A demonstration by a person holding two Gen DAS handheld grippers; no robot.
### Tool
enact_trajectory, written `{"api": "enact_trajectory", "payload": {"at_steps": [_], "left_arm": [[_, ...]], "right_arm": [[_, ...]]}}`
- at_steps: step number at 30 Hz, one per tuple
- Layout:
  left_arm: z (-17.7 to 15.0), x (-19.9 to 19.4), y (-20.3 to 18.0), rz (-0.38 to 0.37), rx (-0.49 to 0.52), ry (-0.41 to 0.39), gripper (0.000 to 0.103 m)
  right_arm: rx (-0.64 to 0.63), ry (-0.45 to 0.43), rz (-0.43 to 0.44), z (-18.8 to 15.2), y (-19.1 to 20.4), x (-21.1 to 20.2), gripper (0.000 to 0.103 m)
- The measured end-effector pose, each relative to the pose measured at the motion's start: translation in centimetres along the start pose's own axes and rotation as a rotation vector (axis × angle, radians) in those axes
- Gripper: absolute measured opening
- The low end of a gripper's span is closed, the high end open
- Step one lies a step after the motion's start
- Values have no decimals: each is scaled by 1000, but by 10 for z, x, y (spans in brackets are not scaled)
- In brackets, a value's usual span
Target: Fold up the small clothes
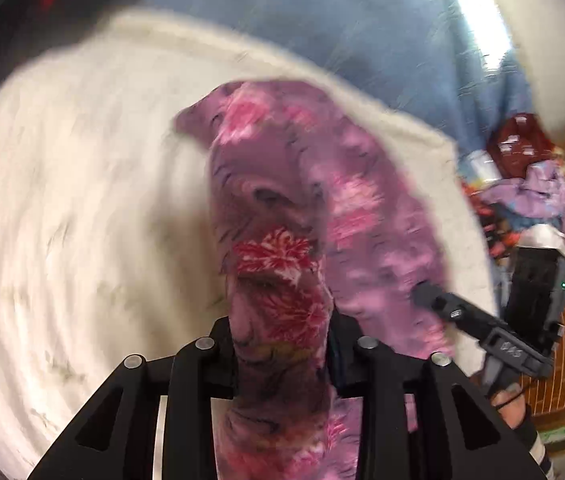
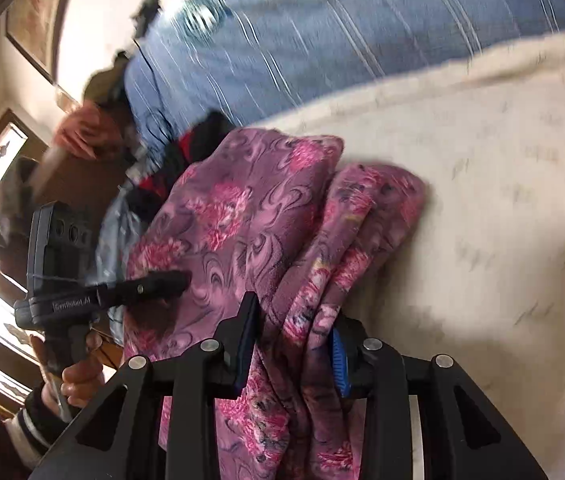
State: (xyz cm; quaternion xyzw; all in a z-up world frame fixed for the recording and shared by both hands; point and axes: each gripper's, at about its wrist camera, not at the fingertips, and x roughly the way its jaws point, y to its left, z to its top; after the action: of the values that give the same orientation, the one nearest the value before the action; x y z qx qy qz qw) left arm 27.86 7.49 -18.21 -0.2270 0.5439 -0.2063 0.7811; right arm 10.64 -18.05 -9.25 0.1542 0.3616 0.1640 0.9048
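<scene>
A purple garment with pink flowers (image 1: 322, 208) hangs lifted over a cream blanket (image 1: 74, 200). My left gripper (image 1: 282, 344) is shut on a bunched edge of it. My right gripper (image 2: 294, 344) is shut on another bunched edge of the same garment (image 2: 242, 216). In the left wrist view the right gripper (image 1: 422, 292) shows at the garment's right side. In the right wrist view the left gripper (image 2: 178, 280) shows at the garment's left side. Both views are motion-blurred.
The cream blanket (image 2: 482, 184) covers the work surface. A blue striped cloth (image 2: 322, 28) lies beyond it. A heap of other clothes (image 1: 522, 200) sits to the right, by wooden furniture. Dark and red clothes (image 2: 186, 148) lie behind the garment.
</scene>
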Motion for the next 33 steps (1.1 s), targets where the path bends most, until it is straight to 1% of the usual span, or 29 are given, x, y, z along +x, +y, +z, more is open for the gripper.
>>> {"api": "enact_trajectory", "payload": {"at_steps": [1,3,4,6,7,8,10,11,12,13,14,15,17,18,19,20,21,23,26,28,29,32,33], "left_arm": [[-4,-2,10,-35,2,8,42],[-7,-16,23,-94,-34,7,42],[-7,-22,24,-96,-24,-1,42],[-13,-53,24,-50,45,-64,41],[-15,-70,19,-10,85,-116,41],[-19,-86,13,19,121,-169,44],[-20,-107,-4,53,172,-251,48],[-20,-113,-11,62,183,-278,49],[-17,-114,-20,62,207,-295,49],[-18,-110,-29,71,225,-291,50],[-14,-100,-34,107,241,-270,50],[-10,-89,-37,130,245,-249,50],[-4,-60,-41,154,239,-191,50],[-3,-49,-40,190,236,-177,50],[-2,-38,-39,223,238,-162,50],[0,-30,-38,240,234,-144,50],[-1,-26,-34,241,218,-131,51],[-3,-30,-30,221,204,-149,53],[-8,-36,-29,231,232,-161,54],[-9,-36,-31,235,232,-164,54],[-5,-21,-37,237,229,-162,54],[-5,-22,-40,245,216,-156,54],[3,-17,-43,250,213,-153,54]], "right_arm": [[3,-3,-24,-6,-1,5,40],[22,-12,-39,-12,-4,8,42],[35,-12,-43,-11,-5,6,45],[47,-16,-57,-8,-4,-4,47],[42,-34,-79,-4,-1,-12,47],[38,-53,-89,-2,0,-19,47],[14,-130,-94,6,8,-36,47],[-17,-174,-72,12,17,-43,47],[-44,-196,-57,16,23,-45,47],[-75,-209,-46,20,32,-43,47],[-88,-207,-43,23,36,-39,47],[-92,-198,-42,25,39,-31,47],[-89,-168,-42,24,37,-13,47],[-93,-139,-58,23,33,1,47],[-95,-114,-75,21,28,9,44],[-95,-76,-113,18,23,23,44],[-93,-51,-135,15,15,35,44],[-105,-101,-100,10,10,34,44],[-114,-115,-88,7,8,35,45],[-132,-125,-90,6,9,35,46],[-134,-129,-93,5,9,35,46],[-119,-131,-103,5,10,34,46],[-103,-126,-111,5,12,33,47]]}}
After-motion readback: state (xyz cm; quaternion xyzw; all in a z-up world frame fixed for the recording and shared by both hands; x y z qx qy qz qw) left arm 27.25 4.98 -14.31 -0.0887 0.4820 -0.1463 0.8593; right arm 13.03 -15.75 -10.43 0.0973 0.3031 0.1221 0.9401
